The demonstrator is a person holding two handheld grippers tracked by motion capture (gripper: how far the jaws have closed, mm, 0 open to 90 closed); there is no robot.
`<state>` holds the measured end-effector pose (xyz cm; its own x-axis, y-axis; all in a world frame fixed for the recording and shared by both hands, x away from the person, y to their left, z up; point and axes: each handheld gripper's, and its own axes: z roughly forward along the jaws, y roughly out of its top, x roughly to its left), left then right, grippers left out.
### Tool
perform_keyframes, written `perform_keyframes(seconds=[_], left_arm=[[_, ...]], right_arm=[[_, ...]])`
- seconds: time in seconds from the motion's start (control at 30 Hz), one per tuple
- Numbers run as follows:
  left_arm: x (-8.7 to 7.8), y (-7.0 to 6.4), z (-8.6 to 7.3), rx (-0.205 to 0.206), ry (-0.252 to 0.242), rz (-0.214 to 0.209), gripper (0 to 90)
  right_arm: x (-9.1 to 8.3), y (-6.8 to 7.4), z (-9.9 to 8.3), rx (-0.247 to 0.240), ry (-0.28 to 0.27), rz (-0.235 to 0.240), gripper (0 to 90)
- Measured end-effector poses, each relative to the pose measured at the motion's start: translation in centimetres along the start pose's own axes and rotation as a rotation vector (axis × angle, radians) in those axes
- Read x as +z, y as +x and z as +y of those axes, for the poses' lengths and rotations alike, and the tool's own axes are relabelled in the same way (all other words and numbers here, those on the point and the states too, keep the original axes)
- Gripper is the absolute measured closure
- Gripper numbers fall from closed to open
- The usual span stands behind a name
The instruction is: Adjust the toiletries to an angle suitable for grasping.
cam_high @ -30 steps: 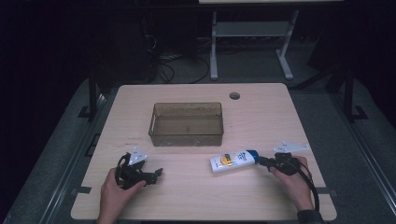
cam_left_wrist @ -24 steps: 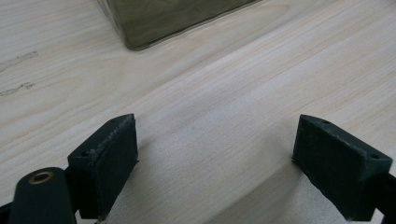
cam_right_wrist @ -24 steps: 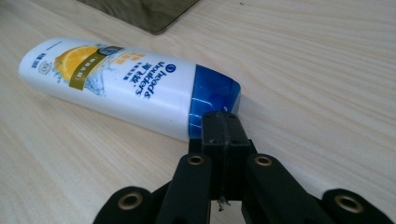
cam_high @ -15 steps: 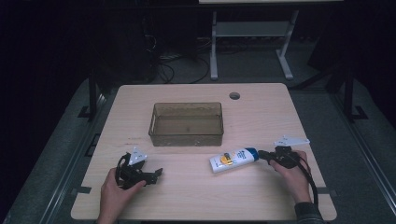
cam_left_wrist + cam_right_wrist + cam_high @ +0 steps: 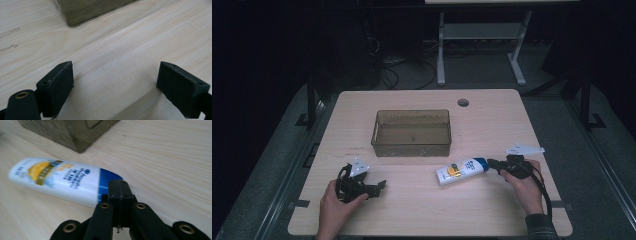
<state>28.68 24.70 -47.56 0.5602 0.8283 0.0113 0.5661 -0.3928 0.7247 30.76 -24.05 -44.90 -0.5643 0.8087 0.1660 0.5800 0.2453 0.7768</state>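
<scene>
A white bottle (image 5: 462,170) with a blue cap and an orange label lies on its side on the wooden table (image 5: 492,125), in front of the bin's right corner. In the right gripper view the bottle (image 5: 62,180) lies crosswise just beyond my jaws. My right gripper (image 5: 493,163) (image 5: 119,190) is shut, jaws pressed together with nothing between them, its tip right at the blue cap. My left gripper (image 5: 379,186) (image 5: 115,82) rests low over the table at the front left, open, with bare wood between its jaws.
A clear brownish bin (image 5: 411,149) stands mid-table and looks empty; its corner shows in the left gripper view (image 5: 92,10) and the right gripper view (image 5: 67,132). A cable hole (image 5: 463,102) sits behind it. Dark floor and a desk frame lie beyond the far edge.
My right gripper has slid left along the table until its shut tip reaches the bottle's blue cap. The bottle and the left gripper have hardly moved.
</scene>
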Motion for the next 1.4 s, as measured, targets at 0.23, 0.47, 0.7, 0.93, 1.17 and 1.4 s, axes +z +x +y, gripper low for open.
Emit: perform_keyframes(seconds=[0.23, 0.47, 0.7, 0.93, 1.17, 1.4], left_arm=[[0.0, 0.0, 0.0, 0.0, 0.0, 0.0, 12.7], [0.0, 0.0, 0.0, 0.0, 0.0, 0.0, 12.6], [0.0, 0.0, 0.0, 0.0, 0.0, 0.0, 12.7], [0.0, 0.0, 0.0, -0.001, -0.003, -0.002, 12.6], [0.0, 0.0, -0.1, -0.001, -0.004, -0.002, 12.7], [-0.1, 0.0, -0.1, -0.001, -0.004, -0.003, 12.7]], right_arm=[[0.3, 2.0, 0.9, -0.031, -0.011, 0.047, 90.0], [1.4, 3.4, 2.0, -0.044, -0.011, 0.084, 90.0], [2.6, 4.6, 2.8, -0.052, -0.013, 0.109, 90.0], [4.2, 6.1, 3.8, -0.069, -0.003, 0.141, 90.0], [5.7, 7.6, 4.7, -0.086, -0.003, 0.173, 90.0], [7.5, 8.9, 5.5, -0.094, 0.017, 0.195, 90.0]])
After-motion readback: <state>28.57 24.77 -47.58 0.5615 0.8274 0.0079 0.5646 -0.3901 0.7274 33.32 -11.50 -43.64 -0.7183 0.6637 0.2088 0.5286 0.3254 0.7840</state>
